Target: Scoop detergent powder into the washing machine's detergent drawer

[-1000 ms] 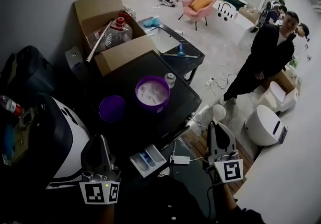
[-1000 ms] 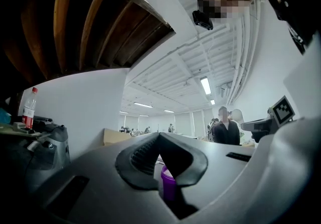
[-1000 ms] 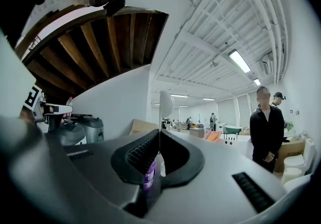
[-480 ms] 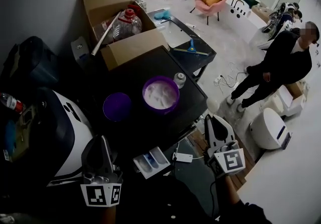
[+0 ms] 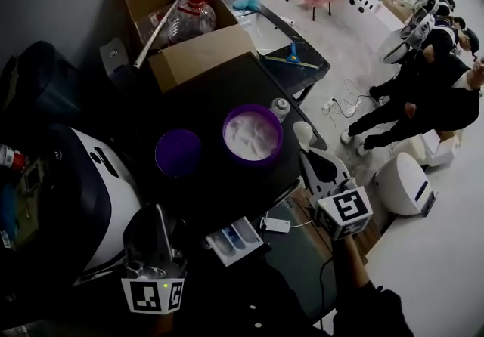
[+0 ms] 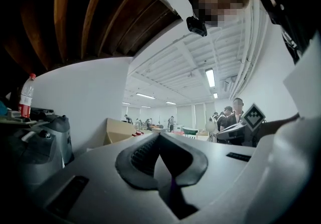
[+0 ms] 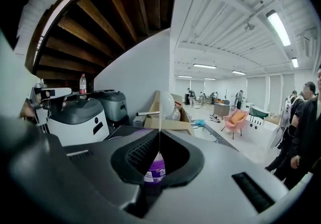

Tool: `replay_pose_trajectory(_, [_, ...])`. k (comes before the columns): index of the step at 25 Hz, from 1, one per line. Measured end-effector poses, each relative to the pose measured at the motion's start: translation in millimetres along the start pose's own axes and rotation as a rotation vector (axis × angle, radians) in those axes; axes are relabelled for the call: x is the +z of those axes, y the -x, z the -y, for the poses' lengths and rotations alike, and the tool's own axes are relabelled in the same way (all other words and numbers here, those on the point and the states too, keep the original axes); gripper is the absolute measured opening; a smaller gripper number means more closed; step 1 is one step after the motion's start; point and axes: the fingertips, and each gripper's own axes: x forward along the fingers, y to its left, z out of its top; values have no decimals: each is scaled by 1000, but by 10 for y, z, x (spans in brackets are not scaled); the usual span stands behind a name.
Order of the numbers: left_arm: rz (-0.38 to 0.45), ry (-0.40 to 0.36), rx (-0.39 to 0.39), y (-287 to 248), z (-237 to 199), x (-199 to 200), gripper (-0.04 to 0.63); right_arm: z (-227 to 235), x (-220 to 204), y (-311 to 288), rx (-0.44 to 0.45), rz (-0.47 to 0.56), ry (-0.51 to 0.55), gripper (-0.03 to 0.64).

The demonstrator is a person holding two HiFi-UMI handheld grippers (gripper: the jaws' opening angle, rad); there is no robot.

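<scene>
A purple tub (image 5: 252,134) of white detergent powder stands open on the black table (image 5: 219,94), its purple lid (image 5: 178,153) to its left. My right gripper (image 5: 307,154) is shut on the handle of a white scoop (image 5: 303,131), whose bowl hangs just right of the tub. In the right gripper view the scoop (image 7: 165,103) rises between the jaws of the right gripper (image 7: 159,137), with the tub (image 7: 154,170) showing behind them. The detergent drawer (image 5: 233,239) stands pulled out of the white washing machine (image 5: 91,192). My left gripper (image 5: 156,213) is shut and empty, its pads (image 6: 145,150) touching.
A small white jar (image 5: 280,108) stands behind the tub. An open cardboard box (image 5: 198,56) with a large bottle is at the table's back. A low table holds a blue squeegee (image 5: 291,54). People (image 5: 439,101) and a white appliance (image 5: 401,184) are to the right.
My right gripper has carried the scoop forward and left, closer to the purple tub. The left gripper has stayed where it was. The people at the right have shifted.
</scene>
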Motion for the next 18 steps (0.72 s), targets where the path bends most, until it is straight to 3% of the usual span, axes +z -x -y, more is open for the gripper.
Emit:
replay_pose_trajectory(10, [-69,32,-8,-90,-47,-343,14,-119,-267,-833,179,-288,181,32])
replay_pose_trajectory(18, [-117,47,-7,-95,-56,-571,14,-121,-536,-1238,247,-530,339,32])
